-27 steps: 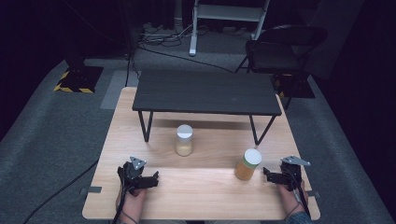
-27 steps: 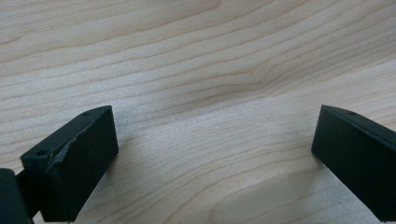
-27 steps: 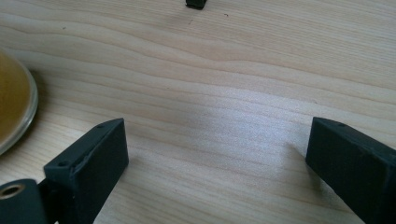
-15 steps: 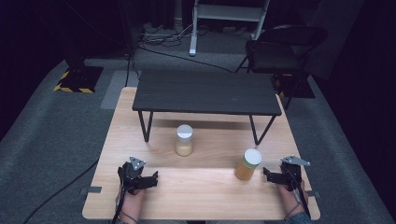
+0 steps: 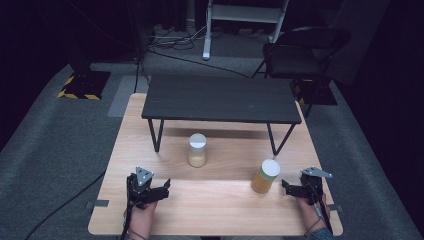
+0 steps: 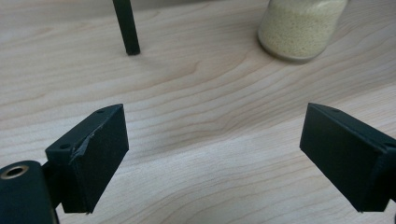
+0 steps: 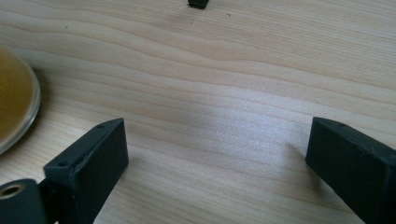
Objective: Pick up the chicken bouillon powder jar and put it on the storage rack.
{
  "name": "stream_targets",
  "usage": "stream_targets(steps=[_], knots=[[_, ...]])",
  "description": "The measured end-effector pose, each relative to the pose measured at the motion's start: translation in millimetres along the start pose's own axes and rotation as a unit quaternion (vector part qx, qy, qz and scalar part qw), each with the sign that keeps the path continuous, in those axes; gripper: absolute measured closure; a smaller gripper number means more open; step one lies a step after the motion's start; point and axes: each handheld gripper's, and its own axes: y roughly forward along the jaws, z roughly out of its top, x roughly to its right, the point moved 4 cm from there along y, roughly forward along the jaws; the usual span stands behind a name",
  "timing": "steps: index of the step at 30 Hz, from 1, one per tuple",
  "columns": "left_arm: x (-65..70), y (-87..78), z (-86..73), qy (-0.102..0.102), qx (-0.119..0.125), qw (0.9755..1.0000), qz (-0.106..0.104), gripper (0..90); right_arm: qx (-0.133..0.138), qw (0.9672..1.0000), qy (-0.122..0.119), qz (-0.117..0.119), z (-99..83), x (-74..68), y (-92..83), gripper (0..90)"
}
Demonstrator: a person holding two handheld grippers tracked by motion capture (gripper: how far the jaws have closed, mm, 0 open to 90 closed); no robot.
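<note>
A wooden table (image 5: pixel 220 200) fills the middle of the high view, a black stand (image 5: pixel 220 100) across its upper half. Below the stand sit a pale jar (image 5: pixel 197 150) and an amber jar (image 5: pixel 265 176), free to grab. Left gripper (image 5: pixel 161 188) and right gripper (image 5: pixel 287 187) rest low at either side, jaws wide and empty, likely poised to start.

**What we cannot make out**

In the left gripper view, the top edge cuts off the pale jar (image 6: pixel 299 28) ahead of the claw. In the right gripper view, the amber jar (image 7: pixel 14 98) left of the claw is cropped.
</note>
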Motion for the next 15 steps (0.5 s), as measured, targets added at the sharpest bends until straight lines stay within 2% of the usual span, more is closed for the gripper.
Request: stream_targets(steps=[5, 10, 15], knots=[[2.9, -10.9, 0.0, 0.016, 0.034, 0.9993, 0.002, 7.9, 0.0, 1.0, -0.002, 0.001, -0.5, 0.3, -0.4, 5.4], [4.0, -17.4, -0.4, 0.028, 0.056, 0.998, 0.006, 8.5, 0.0, 1.0, -0.004, 0.004, -1.5, 1.2, -1.5, 5.3], [2.8, -16.6, -0.5, 0.018, 0.061, 0.9979, 0.004, 8.2, 0.0, 1.0, -0.005, 0.006, -1.8, 1.8, -1.8, 5.3]])
